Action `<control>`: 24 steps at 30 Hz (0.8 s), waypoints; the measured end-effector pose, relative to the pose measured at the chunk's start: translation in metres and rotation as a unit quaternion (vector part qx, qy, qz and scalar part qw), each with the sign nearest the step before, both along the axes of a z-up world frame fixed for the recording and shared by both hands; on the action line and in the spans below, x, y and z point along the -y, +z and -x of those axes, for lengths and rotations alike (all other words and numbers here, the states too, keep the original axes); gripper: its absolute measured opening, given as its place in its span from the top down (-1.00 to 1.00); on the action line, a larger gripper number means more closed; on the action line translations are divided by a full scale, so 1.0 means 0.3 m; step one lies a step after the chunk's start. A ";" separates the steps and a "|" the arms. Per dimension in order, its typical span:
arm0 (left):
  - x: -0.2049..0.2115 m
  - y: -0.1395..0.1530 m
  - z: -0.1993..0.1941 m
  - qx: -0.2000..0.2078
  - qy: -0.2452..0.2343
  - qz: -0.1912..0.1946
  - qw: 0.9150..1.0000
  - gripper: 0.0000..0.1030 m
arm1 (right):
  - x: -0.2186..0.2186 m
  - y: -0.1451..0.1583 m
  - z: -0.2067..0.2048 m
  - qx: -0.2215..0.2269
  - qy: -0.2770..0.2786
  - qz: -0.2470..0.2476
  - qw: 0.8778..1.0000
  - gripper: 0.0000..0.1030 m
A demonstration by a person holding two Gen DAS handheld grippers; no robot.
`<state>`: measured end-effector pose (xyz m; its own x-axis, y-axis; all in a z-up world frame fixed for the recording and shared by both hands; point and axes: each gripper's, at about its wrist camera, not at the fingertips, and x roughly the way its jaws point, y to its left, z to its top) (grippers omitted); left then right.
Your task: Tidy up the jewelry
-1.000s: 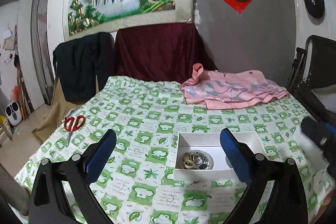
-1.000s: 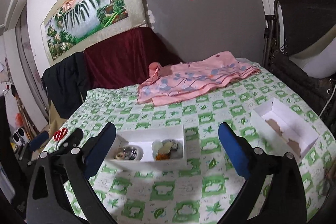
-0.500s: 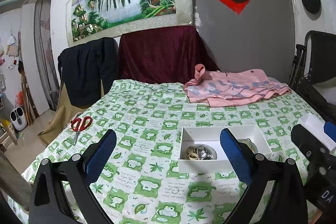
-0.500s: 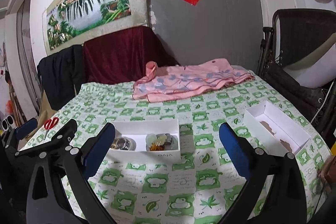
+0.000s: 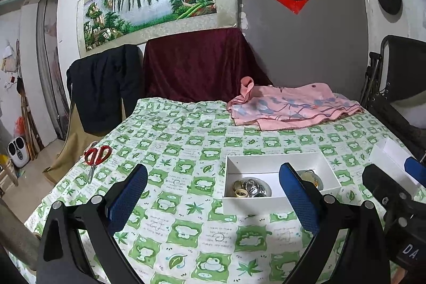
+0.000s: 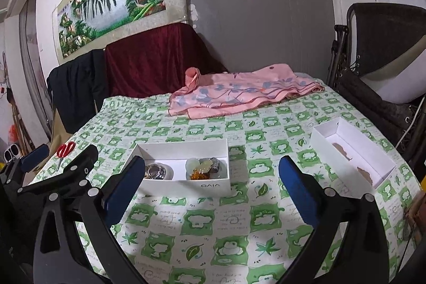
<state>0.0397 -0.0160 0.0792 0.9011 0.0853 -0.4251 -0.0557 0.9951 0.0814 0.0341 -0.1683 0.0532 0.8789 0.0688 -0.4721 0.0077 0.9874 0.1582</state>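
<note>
A white open box [image 5: 255,202] [image 6: 186,184] lies on the green-and-white checked tablecloth. It holds a pile of metal rings and bangles [image 5: 249,189] [image 6: 157,171] on its left and a pile of pale and amber jewelry [image 6: 203,166] on its right. A second white box [image 6: 351,160] [image 5: 394,156] stands further right, with only brown marks inside. My left gripper [image 5: 213,193] is open and empty, above the cloth in front of the jewelry box. My right gripper [image 6: 211,185] is open and empty, just in front of the same box.
Red-handled scissors [image 5: 95,156] [image 6: 64,151] lie near the table's left edge. A pink flowered cloth [image 5: 290,105] [image 6: 239,95] lies at the back. Chairs draped in dark red [image 5: 197,71] and black cloth stand behind the table. A black chair [image 6: 383,49] stands on the right.
Both grippers have pulled back and levelled, so the boxes sit lower and further off in view. Both stay open and empty. Nothing on the table has moved.
</note>
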 end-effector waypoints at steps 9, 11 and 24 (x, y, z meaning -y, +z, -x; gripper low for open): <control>-0.001 0.006 -0.010 -0.009 -0.001 0.005 1.000 -0.89 | 0.003 0.000 -0.003 -0.007 0.004 -0.010 1.000 -0.86; -0.001 0.004 -0.013 -0.011 0.000 0.005 1.000 -0.89 | 0.003 -0.001 -0.005 -0.010 0.005 -0.009 1.000 -0.86; 0.016 -0.062 -0.056 -0.051 0.005 -0.014 0.999 -0.89 | 0.012 -0.053 -0.041 -0.050 -0.003 -0.011 0.999 -0.86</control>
